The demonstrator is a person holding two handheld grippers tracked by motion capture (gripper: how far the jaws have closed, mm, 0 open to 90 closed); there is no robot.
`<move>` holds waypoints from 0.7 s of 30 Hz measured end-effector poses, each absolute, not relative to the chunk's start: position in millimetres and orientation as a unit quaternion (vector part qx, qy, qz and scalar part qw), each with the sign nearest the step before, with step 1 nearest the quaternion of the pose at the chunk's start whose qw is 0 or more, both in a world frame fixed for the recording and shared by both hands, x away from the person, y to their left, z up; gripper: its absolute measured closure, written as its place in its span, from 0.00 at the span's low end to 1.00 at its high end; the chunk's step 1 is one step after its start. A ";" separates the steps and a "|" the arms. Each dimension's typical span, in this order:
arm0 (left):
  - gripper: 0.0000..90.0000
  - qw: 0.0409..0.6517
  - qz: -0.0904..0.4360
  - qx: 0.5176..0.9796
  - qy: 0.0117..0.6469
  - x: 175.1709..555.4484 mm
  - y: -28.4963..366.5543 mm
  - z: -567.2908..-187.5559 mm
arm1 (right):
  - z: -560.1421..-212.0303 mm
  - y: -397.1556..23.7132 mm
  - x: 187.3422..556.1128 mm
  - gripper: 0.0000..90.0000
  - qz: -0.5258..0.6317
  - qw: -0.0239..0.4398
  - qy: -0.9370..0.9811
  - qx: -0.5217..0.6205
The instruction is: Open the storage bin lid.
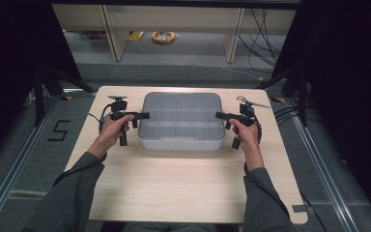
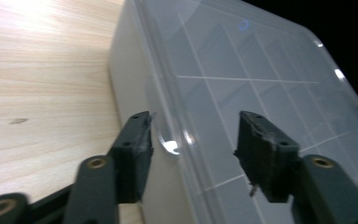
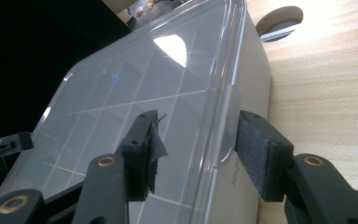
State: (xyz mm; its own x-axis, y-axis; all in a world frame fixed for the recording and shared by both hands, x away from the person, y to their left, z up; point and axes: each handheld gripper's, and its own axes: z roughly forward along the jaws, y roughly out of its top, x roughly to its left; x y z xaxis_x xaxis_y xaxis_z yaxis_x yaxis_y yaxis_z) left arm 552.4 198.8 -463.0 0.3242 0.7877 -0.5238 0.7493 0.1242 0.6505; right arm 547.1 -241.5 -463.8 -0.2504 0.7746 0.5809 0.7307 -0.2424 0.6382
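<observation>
Sitting lidded: clear compartment box (image 1: pixel 181 121).

- High view: from above the person's side, facing forward and down on the table (image 1: pixel 183 188), box (image 1: pixel 181 121) toward 12 o'clock.
- Left gripper view: close on the box's (image 2: pixel 242 93) 9 o'clock end.
- Right gripper view: close on its (image 3: pixel 168 93) 3 o'clock end.
- All share the box lid.

Both forearms are extended forward; left gripper (image 1: pixel 144 115) and right gripper (image 1: pixel 219 115) are pointed inward, jaws parted.
</observation>
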 end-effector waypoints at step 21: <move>0.65 0.511 0.051 0.640 0.572 525.6 201.6 -431.3 | -438.9 -240.3 522.5 0.73 0.525 0.056 0.574 0.626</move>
State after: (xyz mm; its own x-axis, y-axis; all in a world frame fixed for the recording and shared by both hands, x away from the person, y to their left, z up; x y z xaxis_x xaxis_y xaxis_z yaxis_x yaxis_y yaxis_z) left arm 525.6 201.6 -431.3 0.3407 0.7840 -0.5189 0.6799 0.1758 0.7120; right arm 522.5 -240.3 -438.9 -0.2087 0.7779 0.5927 0.6593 -0.3356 0.6728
